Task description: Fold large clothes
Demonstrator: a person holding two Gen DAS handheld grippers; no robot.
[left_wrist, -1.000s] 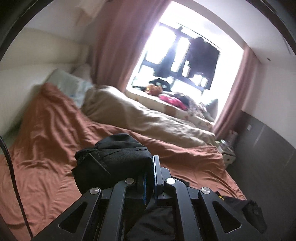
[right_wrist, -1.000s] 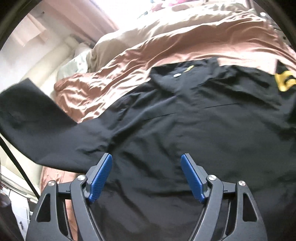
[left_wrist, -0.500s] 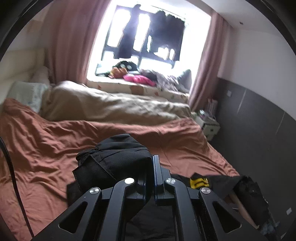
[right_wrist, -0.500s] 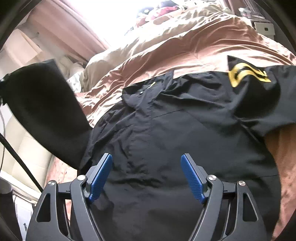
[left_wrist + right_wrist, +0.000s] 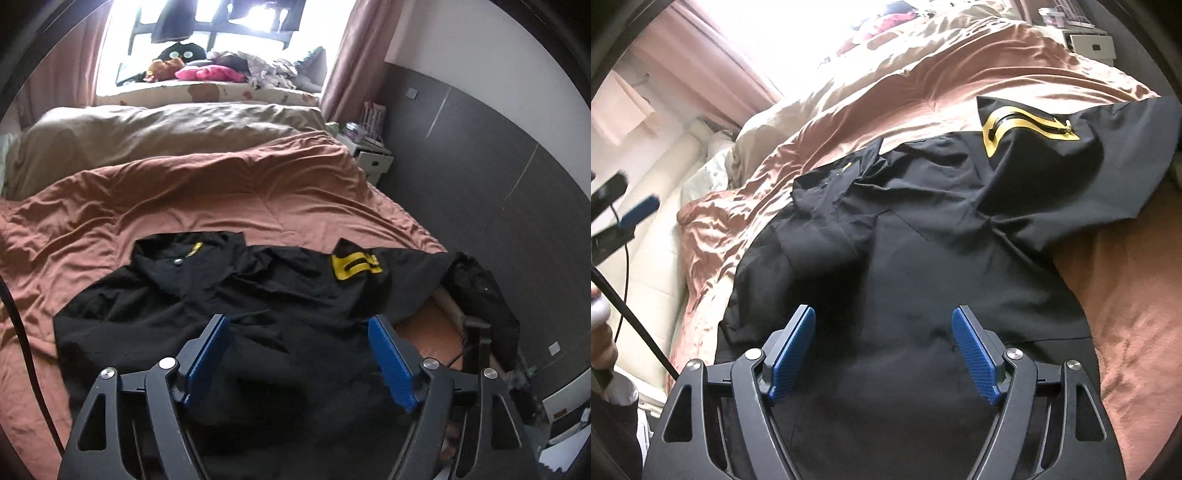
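Note:
A large black jacket (image 5: 258,306) with a yellow sleeve patch (image 5: 354,263) lies spread on the rust-brown bedspread (image 5: 229,192). Its left sleeve is folded in over the body. My left gripper (image 5: 299,354) is open and empty just above the jacket's lower part. In the right wrist view the same jacket (image 5: 923,251) fills the middle, its patch (image 5: 1027,127) at upper right. My right gripper (image 5: 884,350) is open and empty over the jacket's hem. The left gripper's blue fingertips (image 5: 639,212) show at the far left of that view.
A beige duvet (image 5: 166,129) lies at the back of the bed under a window sill with toys (image 5: 207,72). A white nightstand (image 5: 373,157) stands by the dark wall on the right. More black cloth (image 5: 480,295) hangs off the bed's right edge.
My left gripper carried the black sleeve to the right over the jacket, then opened and let it go. The right gripper stayed open over the hem.

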